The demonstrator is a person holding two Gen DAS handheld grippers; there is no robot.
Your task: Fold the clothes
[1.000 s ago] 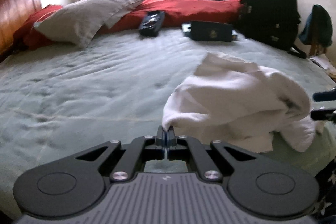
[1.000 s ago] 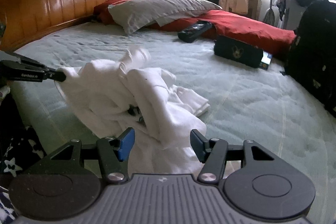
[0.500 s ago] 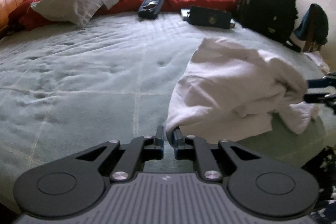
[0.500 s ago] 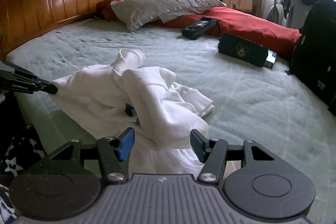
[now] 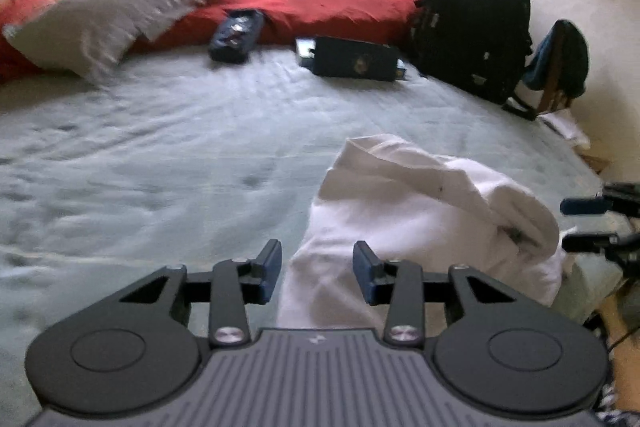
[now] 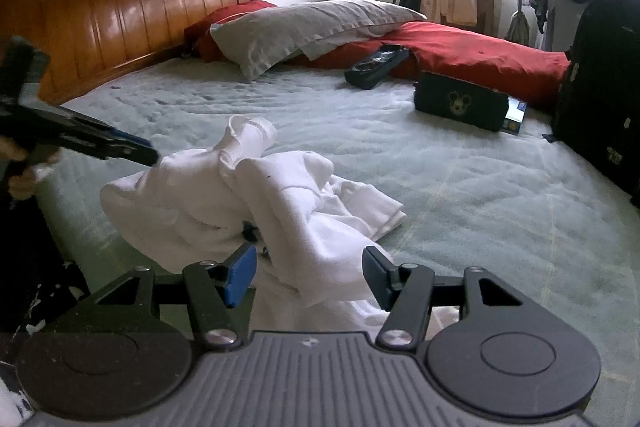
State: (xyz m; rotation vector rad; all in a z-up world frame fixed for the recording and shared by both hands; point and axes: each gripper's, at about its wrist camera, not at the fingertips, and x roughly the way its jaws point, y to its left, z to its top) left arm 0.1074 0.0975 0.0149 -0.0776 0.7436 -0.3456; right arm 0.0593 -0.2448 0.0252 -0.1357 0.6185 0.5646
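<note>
A crumpled white garment (image 5: 420, 211) lies bunched on the pale green bed sheet (image 5: 160, 167), close to the bed's near edge. My left gripper (image 5: 318, 267) sits at the garment's near corner. Its jaws are opening, and the cloth lies loose between the pads without being pinched. In the right wrist view the same garment (image 6: 280, 203) is heaped in front of my right gripper (image 6: 310, 267). That gripper stands open, with a fold of cloth lying between its fingers untouched. The left gripper (image 6: 120, 147) shows at the heap's left side, and the right gripper (image 5: 588, 223) at its right.
A grey pillow (image 6: 312, 23) and a red blanket (image 6: 472, 55) lie at the far side of the bed. Two dark cases (image 6: 460, 103) (image 6: 376, 65) rest on the sheet, with a black backpack (image 5: 476, 23) at the right. A wooden headboard (image 6: 120, 11) runs along the left.
My left gripper was shut on the garment's corner and has now opened and let it go, drawing back slightly. The right gripper has stayed open and in place.
</note>
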